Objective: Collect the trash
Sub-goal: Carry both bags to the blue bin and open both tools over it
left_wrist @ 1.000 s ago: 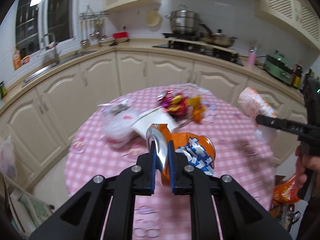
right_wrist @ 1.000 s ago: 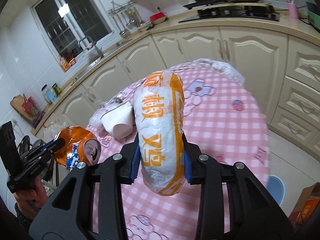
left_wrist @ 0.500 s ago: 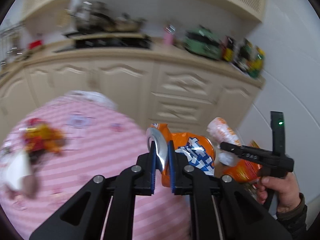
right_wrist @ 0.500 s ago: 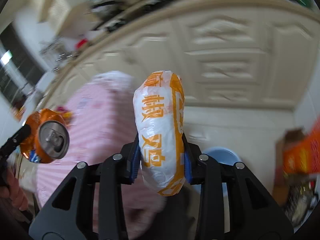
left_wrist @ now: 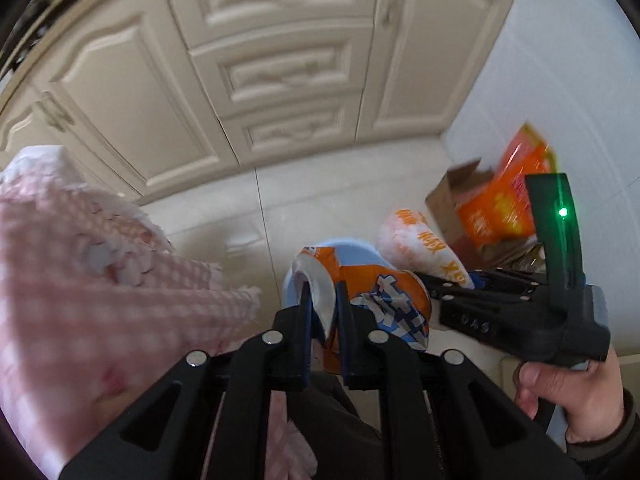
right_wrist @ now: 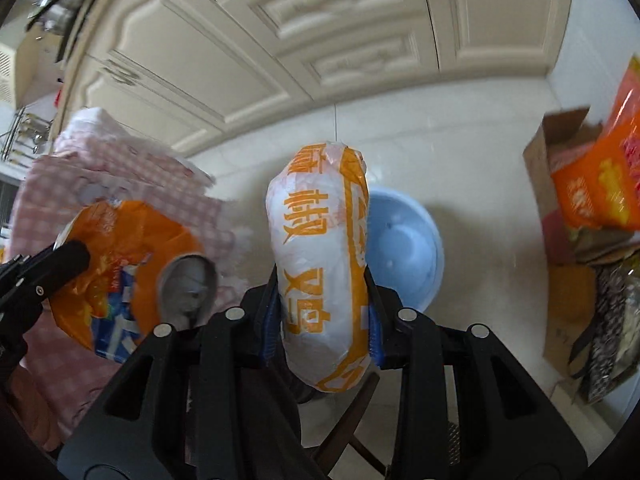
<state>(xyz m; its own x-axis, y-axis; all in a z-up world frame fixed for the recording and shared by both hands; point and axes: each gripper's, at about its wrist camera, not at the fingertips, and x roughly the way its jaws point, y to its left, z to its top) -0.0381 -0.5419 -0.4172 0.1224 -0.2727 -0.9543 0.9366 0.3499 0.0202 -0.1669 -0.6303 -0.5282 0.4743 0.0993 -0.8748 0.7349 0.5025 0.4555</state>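
My left gripper (left_wrist: 323, 312) is shut on the rim of a crushed orange and blue can (left_wrist: 384, 300), held in the air just over the light blue bin (left_wrist: 290, 284) on the floor. The can also shows in the right wrist view (right_wrist: 124, 276). My right gripper (right_wrist: 322, 308) is shut on a white and orange snack bag (right_wrist: 320, 264), held above and just left of the bin (right_wrist: 404, 248), which looks empty inside. The bag (left_wrist: 420, 246) and right gripper also show in the left wrist view, right of the can.
The pink checked tablecloth (left_wrist: 80, 280) hangs at the left. Cream cabinets (left_wrist: 260, 60) stand behind. A cardboard box (right_wrist: 560, 184) with orange packets (right_wrist: 600, 184) and other bags sits on the floor at the right by the white wall.
Both grippers have swung away from the table top and down toward the floor. The blue bin has come into view below them. Both still hold their items.
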